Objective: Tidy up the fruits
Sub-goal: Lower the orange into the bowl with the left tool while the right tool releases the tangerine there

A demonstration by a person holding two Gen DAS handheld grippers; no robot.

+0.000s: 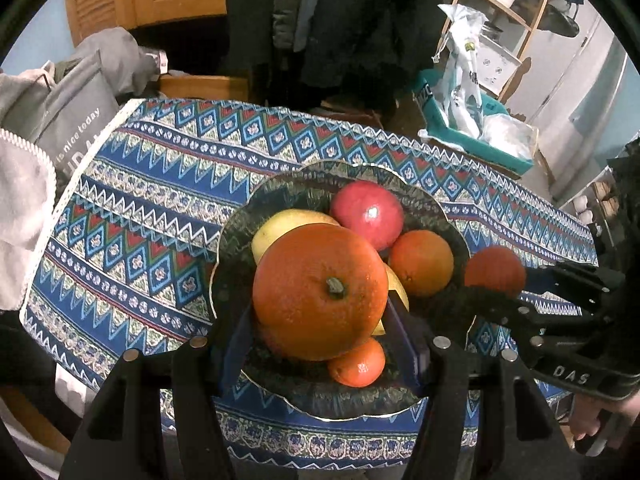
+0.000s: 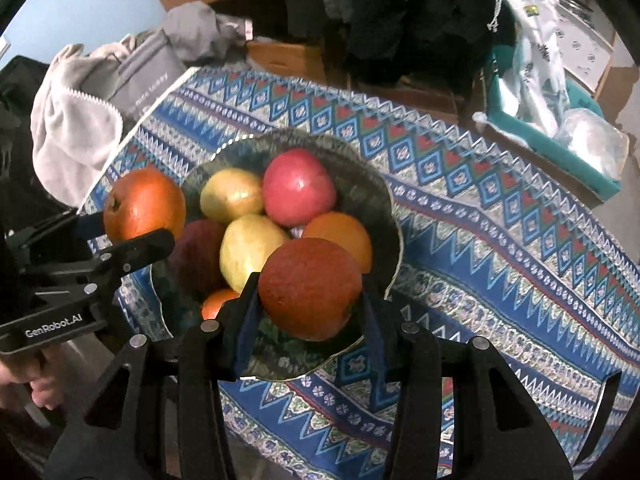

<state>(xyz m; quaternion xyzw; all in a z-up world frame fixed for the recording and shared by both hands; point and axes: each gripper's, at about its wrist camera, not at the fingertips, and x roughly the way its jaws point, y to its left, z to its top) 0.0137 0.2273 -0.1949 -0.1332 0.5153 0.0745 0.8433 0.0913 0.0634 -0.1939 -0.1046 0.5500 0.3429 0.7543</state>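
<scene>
Orange-skinned and firm, the large round orange [image 1: 320, 292] sits clamped in the left gripper [image 1: 320, 344] over the dark scalloped fruit bowl [image 1: 236, 236]; the right gripper [image 2: 310, 312] pinches a darker reddish orange [image 2: 310, 288] beside it. Both look weighty, slick; gripping across the widest part seems safest.

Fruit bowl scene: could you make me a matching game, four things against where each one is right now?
Things:
1 red apple
2 big orange
3 dark orange
4 white bag

Places:
A in the teal bin beyond the table
B held in the left gripper
C lying in the bowl
D held in the right gripper

Pairs: 1-C, 2-B, 3-D, 4-A
</scene>
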